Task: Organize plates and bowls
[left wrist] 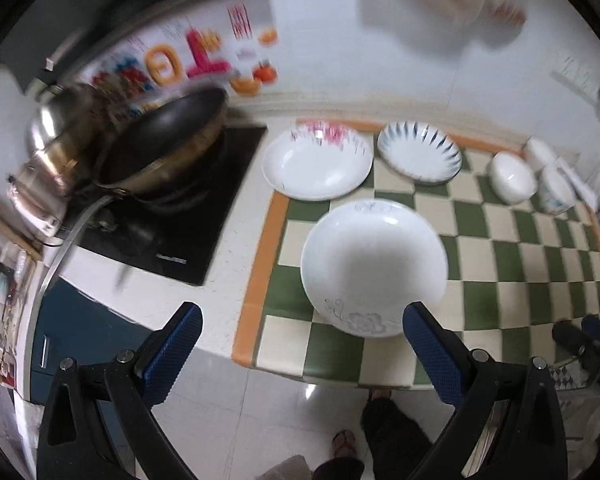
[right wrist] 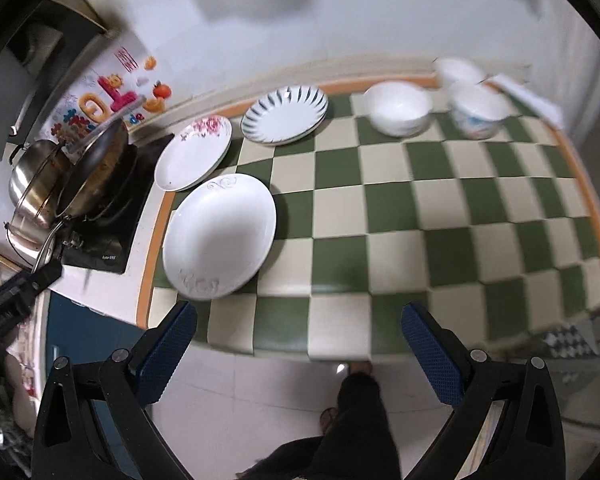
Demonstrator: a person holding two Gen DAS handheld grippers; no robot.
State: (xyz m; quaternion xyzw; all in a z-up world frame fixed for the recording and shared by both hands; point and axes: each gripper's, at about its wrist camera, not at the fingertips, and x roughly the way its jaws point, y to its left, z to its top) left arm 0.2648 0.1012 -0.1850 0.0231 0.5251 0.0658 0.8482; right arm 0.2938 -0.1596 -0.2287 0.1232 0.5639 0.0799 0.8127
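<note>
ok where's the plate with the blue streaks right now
The blue-streaked plate sits at the back of the checkered mat, between the pink-flowered plate and a white bowl.

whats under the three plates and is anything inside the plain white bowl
All three plates, the grey-flower plate, pink-flower plate and blue-striped plate, lie on the green checkered mat. What the plates cover is hidden. The plain white bowl looks empty, though its bottom is blurred.

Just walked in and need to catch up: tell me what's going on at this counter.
A person holds two grippers above a checkered mat, sorting dishes. Both the left gripper and right gripper are open and empty. Three plates lie apart: a grey-flowered plate, a pink-flowered plate and a blue-striped plate. Three bowls stand at the back right. Nothing is stacked yet.
</note>
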